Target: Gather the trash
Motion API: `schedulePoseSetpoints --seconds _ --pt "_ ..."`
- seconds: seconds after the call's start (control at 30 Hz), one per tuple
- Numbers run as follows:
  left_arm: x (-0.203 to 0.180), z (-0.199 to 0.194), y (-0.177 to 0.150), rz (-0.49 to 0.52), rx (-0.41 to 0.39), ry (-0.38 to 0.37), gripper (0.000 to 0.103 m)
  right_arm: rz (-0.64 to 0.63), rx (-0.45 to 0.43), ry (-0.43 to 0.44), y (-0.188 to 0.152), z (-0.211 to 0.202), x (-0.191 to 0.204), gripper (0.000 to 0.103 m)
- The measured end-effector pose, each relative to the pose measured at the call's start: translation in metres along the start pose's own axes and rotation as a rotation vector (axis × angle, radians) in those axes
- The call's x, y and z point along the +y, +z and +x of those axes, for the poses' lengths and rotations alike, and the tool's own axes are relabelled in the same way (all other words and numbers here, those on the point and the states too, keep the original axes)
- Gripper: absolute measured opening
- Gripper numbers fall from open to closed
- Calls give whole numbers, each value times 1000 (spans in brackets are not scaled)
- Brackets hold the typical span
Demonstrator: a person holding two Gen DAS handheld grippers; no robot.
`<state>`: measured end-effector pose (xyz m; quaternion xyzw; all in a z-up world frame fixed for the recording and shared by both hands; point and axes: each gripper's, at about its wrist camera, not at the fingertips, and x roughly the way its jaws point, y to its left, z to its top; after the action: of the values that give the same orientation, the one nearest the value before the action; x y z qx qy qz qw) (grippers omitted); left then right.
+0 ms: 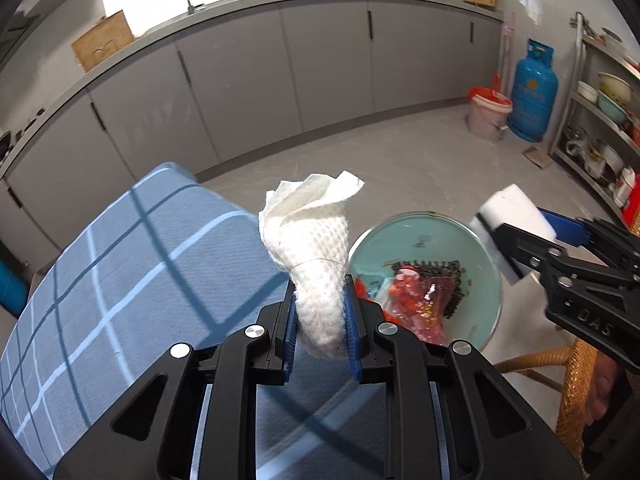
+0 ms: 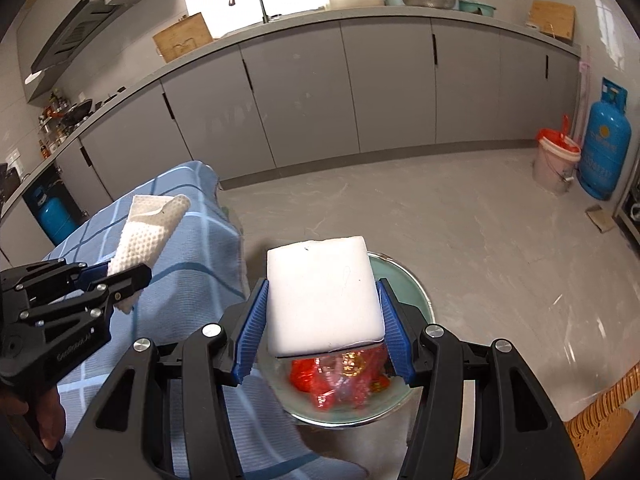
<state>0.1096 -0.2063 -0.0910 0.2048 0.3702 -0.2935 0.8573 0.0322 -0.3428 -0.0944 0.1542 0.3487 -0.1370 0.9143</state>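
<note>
My left gripper (image 1: 320, 312) is shut on a crumpled white paper towel (image 1: 316, 248) and holds it above the edge of the blue checked tablecloth (image 1: 132, 264). It also shows in the right wrist view (image 2: 124, 280) with the paper towel (image 2: 148, 232). My right gripper (image 2: 324, 320) is shut on a white foam block (image 2: 324, 296), held over a pale green bin (image 2: 416, 292) on the floor. The bin (image 1: 424, 236) holds red plastic wrappers (image 1: 416, 300) and dark scraps. The right gripper (image 1: 520, 232) with the foam block (image 1: 512, 208) is right of the bin in the left wrist view.
Grey kitchen cabinets (image 1: 320, 64) run along the back wall. A blue gas cylinder (image 1: 534, 92) and a pink bucket (image 1: 486, 114) stand at the far right, next to a metal shelf (image 1: 600, 120). A wicker chair (image 1: 576, 392) is at the lower right.
</note>
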Motion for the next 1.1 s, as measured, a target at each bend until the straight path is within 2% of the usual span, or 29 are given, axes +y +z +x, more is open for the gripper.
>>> schedulePoseSetpoints --seconds 0.1,0.23,0.27,0.33,0.4,0.47,0.5,0.57,0.63,0.77,0.87,1.1 --pt "-11 9 1 17 11 -21 23 14 10 -4 -1 7 -9 55" --pt "-19 19 2 23 25 -39 30 30 9 3 -3 16 -15 57" --pt "-20 21 2 27 29 -41 33 36 11 4 -4 19 -17 62" --pt "-22 24 0 28 31 -32 54 57 8 7 -5 22 -21 70" --pt "-22 26 0 29 30 -28 55 69 10 0 -5 24 -24 75" --pt "-22 27 -1 28 39 -24 65 79 10 1 -7 24 -26 78" --pt "-21 26 -2 24 34 -10 73 81 10 0 -7 23 -27 78" --pt "-17 22 -4 15 28 0 75 88 5 -4 -7 18 -27 78" --pt "-13 17 -5 2 27 10 82 96 -5 -4 -7 10 -28 79" --pt "-3 -2 -11 -29 -1 26 83 86 -41 -5 -9 -13 -23 80" --pt "3 -15 -14 -52 -21 35 83 72 -70 -5 -10 -31 -16 85" --pt "15 -50 -16 -91 -87 43 86 36 -117 -10 -9 -68 2 86"
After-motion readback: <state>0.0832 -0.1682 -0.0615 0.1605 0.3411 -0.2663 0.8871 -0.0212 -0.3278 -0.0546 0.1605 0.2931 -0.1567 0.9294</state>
